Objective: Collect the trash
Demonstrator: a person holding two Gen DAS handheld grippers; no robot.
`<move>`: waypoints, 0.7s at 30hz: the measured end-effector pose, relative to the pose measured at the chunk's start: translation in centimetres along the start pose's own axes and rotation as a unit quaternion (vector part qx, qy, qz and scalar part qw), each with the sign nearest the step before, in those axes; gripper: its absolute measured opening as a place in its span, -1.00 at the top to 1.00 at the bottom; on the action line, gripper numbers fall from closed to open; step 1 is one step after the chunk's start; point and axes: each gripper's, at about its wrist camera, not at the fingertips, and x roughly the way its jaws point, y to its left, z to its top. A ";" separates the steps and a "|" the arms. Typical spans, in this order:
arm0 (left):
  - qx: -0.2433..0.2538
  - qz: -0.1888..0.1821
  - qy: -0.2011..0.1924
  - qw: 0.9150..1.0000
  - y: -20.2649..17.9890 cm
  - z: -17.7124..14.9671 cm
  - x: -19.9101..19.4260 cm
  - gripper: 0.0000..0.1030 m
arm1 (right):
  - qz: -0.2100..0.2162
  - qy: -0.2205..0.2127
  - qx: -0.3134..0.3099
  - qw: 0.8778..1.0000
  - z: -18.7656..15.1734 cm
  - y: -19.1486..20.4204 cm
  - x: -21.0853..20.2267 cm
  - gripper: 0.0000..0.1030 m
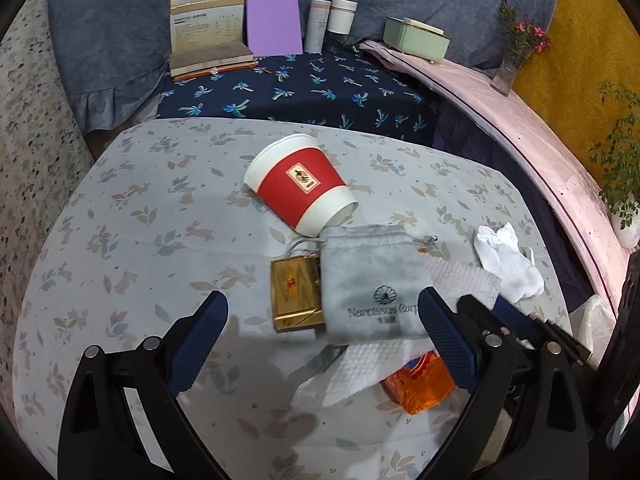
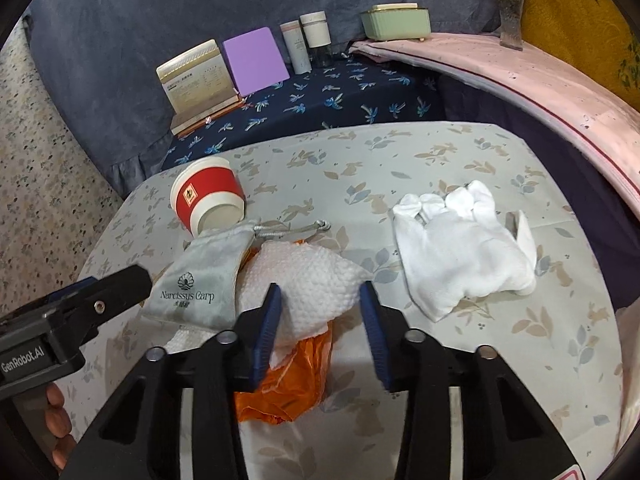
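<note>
On the rabbit-print tablecloth (image 1: 152, 240) a red-and-white paper cup (image 1: 300, 184) lies on its side. In front of it are a gold box (image 1: 296, 296) and a grey drawstring pouch (image 1: 372, 280), both between the wide-open fingers of my left gripper (image 1: 324, 304). A white paper towel (image 2: 312, 280) covers an orange wrapper (image 2: 288, 384). My right gripper (image 2: 320, 296) is narrowly open and straddles the towel's crumpled bulk; its left pad is against the towel, with a gap at the right pad. A white glove (image 2: 460, 248) lies to the right.
Behind the table, a dark palm-print surface (image 1: 320, 92) carries books (image 1: 208, 32), a purple board (image 1: 274, 24), two cylinders (image 1: 330, 24) and a green box (image 1: 416, 38). A pink ledge (image 1: 540, 140) with a flower vase (image 1: 512, 60) curves along the right. A hand (image 2: 56, 420) holds the left gripper's handle.
</note>
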 end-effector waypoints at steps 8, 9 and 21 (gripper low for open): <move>0.021 -0.017 0.008 1.000 -2.4 0.1 1.2 -0.77 | 0.016 0.002 0.009 1.000 -1.7 -1.1 -1.4 0.85; 0.025 -0.018 0.010 0.999 -2.7 0.0 1.4 -0.77 | 0.017 0.002 0.014 1.000 -2.0 -1.4 -1.6 0.85; 0.076 -0.041 0.052 0.995 -7.4 -2.9 2.7 -0.33 | 0.005 0.003 0.031 1.000 -4.3 -3.1 -4.0 0.85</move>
